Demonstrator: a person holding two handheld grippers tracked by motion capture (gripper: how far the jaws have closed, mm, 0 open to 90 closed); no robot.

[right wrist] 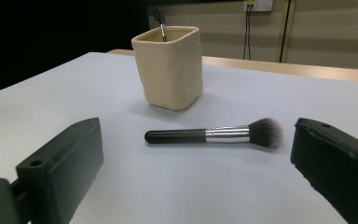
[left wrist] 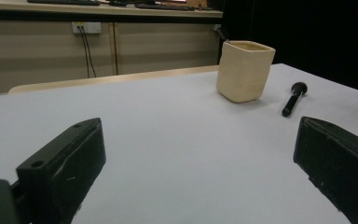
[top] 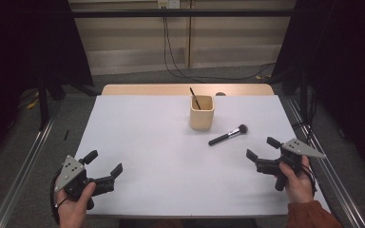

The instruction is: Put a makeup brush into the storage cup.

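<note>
Right gripper view first: my right gripper (right wrist: 193,163) has its two black jaws spread wide with nothing between them, low over the white table (right wrist: 242,196). Lying flat just beyond the jaw tips is the makeup brush (right wrist: 214,135), crosswise to my line of sight. It has a glossy black handle at the left, a silver ferrule in the middle and a rounded dark tuft with pale tips at the right. From the high view I see the same gripper (top: 263,153) near the table's right edge, held in my right hand (top: 298,183), with the brush (top: 227,135) ahead of it and apart from it, tuft end pointing away toward the far right.

My left gripper (top: 106,162) sits near the front left corner in my left hand (top: 73,206), jaws also released and holding nothing. Through the left gripper view the brush (left wrist: 292,98) shows far off to the right.

Behind the brush stands a cream, square-sided cup (right wrist: 170,66), upright and close to the brush's handle end without touching it. A thin dark-tipped stick (top: 195,98) leans inside it, poking above the rim. Nothing lies between my right gripper and the brush; the surface (top: 171,161) around both is bare.
</note>
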